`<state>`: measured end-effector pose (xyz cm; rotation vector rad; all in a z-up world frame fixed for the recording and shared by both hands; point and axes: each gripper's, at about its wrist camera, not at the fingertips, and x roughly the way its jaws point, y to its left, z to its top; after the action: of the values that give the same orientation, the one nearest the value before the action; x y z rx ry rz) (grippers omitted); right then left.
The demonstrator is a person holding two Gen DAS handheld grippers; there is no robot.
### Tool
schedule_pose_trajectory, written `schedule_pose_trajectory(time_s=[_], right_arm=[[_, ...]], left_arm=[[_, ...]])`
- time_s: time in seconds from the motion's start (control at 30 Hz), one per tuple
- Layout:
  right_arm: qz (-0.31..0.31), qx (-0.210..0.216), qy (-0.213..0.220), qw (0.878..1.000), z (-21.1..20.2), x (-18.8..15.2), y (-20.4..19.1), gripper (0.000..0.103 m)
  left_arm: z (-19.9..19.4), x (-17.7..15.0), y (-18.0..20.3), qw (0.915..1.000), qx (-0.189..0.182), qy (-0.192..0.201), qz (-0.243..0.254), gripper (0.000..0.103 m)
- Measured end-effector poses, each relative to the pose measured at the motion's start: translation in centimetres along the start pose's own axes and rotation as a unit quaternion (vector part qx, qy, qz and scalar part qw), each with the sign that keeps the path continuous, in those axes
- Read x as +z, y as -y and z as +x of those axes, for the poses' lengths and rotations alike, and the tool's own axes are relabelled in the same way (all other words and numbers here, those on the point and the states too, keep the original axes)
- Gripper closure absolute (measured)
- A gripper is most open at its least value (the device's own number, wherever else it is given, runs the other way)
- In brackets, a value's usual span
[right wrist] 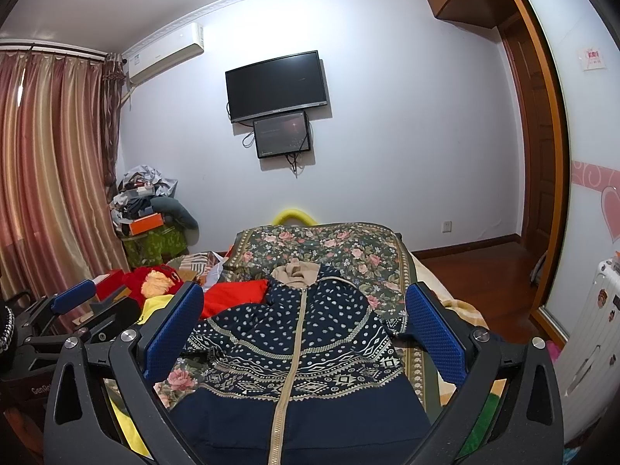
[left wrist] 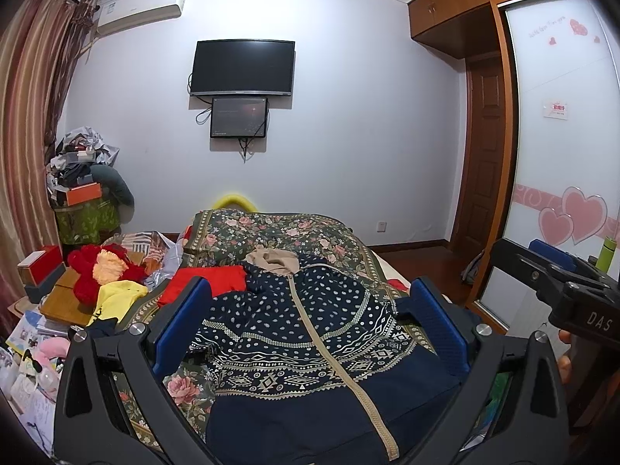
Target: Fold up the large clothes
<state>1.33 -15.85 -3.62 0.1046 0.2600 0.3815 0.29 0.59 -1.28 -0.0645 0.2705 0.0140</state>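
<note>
A navy zip-up jacket (left wrist: 310, 348) with a cream pattern and beige zipper lies spread on the floral bedspread (left wrist: 279, 232), collar away from me. My left gripper (left wrist: 310, 310) is open above its lower part, blue pads either side, holding nothing. My right gripper (right wrist: 306, 317) is also open above the jacket (right wrist: 294, 352) and empty. The right gripper's body shows at the right edge of the left wrist view (left wrist: 562, 286); the left gripper shows at the left of the right wrist view (right wrist: 73, 298).
A red cloth (left wrist: 205, 279) lies left of the jacket, with a yellow garment (left wrist: 116, 298) and red plush (left wrist: 97, 271) beyond. Clutter piles stand in the left corner (left wrist: 85, 193). A TV (left wrist: 244, 68) hangs on the wall. A wardrobe (left wrist: 562, 135) stands right.
</note>
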Motion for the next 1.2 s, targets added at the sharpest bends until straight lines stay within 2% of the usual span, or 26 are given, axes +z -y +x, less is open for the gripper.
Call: schedule_pose_trajectory(time_s=[0.43, 0.9, 1.1, 1.2], right_arm=[[0.002, 0.001, -0.008, 1.0, 0.6, -0.1, 0.3, 0.0], [-0.001, -0.007, -0.045, 0.999, 3.6, -0.6, 0.6, 0.0], [0.003, -0.016, -0.074, 0.997, 6.2, -1.0, 0.9, 0.0], [0.006, -0.027, -0.093, 0.995, 7.8, -1.5, 1.1, 0.0]], left_arm=[[0.9, 0.1, -0.3, 1.0, 0.001, -0.009, -0.003, 0.0], [4.9, -0.5, -2.0, 0.9987, 0.009, -0.045, -0.024, 0.0], [7.5, -0.7, -4.4, 0.997, 0.037, -0.058, -0.036, 0.0], [8.7, -0.9, -6.7, 0.9949, 0.072, -0.055, -0.045, 0.0]])
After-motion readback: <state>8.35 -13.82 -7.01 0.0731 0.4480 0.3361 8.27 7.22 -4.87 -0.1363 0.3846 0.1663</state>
